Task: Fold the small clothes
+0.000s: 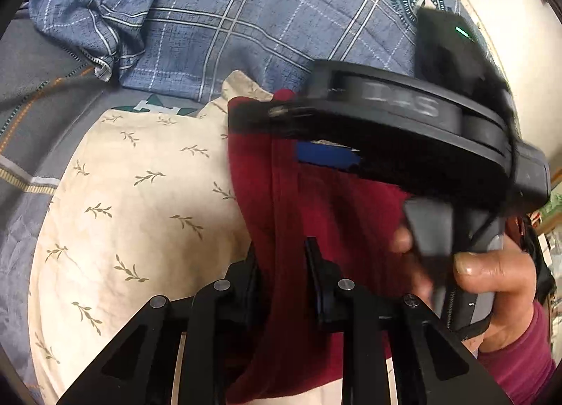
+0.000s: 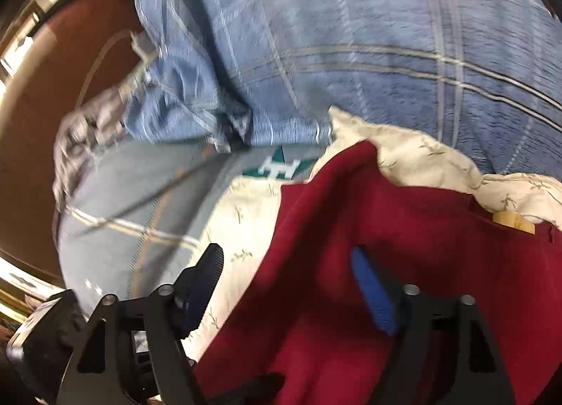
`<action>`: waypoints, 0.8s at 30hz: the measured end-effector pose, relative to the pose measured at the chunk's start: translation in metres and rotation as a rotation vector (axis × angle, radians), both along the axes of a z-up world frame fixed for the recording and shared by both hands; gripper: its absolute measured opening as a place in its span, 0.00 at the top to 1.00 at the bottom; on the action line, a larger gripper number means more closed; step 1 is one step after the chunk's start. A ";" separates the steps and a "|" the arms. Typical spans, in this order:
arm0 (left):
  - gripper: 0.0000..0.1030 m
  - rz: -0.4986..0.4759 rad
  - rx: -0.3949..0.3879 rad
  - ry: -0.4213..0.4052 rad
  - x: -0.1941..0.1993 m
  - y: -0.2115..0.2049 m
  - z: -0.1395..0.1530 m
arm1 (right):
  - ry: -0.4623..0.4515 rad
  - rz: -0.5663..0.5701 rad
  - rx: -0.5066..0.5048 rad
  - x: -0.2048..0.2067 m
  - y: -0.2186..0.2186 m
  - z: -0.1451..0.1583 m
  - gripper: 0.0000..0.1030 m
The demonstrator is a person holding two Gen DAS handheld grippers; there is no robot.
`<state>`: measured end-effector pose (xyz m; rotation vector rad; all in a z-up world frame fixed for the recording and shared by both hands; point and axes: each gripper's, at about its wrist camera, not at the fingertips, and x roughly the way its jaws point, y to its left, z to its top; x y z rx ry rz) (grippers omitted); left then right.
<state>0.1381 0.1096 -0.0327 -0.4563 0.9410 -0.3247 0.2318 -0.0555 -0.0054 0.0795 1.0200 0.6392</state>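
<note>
A dark red garment (image 1: 316, 215) hangs over a cream leaf-print cloth (image 1: 140, 211). My left gripper (image 1: 281, 264) has its fingers closed on a fold of the red garment. The right gripper's body (image 1: 404, 131) shows blurred just beyond, held by a hand (image 1: 491, 275), its blue pad against the red cloth. In the right wrist view my right gripper (image 2: 291, 275) is open, with the red garment (image 2: 386, 229) lying between its black finger (image 2: 207, 264) and its blue-padded finger (image 2: 372, 292). The cream cloth (image 2: 421, 155) lies under it.
A blue plaid bedcover (image 1: 263, 18) lies beyond the clothes and also shows in the right wrist view (image 2: 386, 53). A grey garment with a green and white logo (image 2: 158, 194) lies to the left. A brown floor (image 2: 52, 89) is at far left.
</note>
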 end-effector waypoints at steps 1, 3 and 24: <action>0.79 -0.002 0.001 -0.004 -0.002 0.000 0.001 | 0.002 0.002 -0.041 0.002 0.006 -0.002 0.23; 0.79 -0.009 0.016 -0.013 -0.004 -0.001 0.002 | -0.008 -0.011 -0.169 0.008 0.015 -0.009 0.23; 0.43 0.076 0.204 0.077 0.009 -0.014 -0.009 | -0.102 -0.005 -0.308 -0.004 0.026 -0.039 0.41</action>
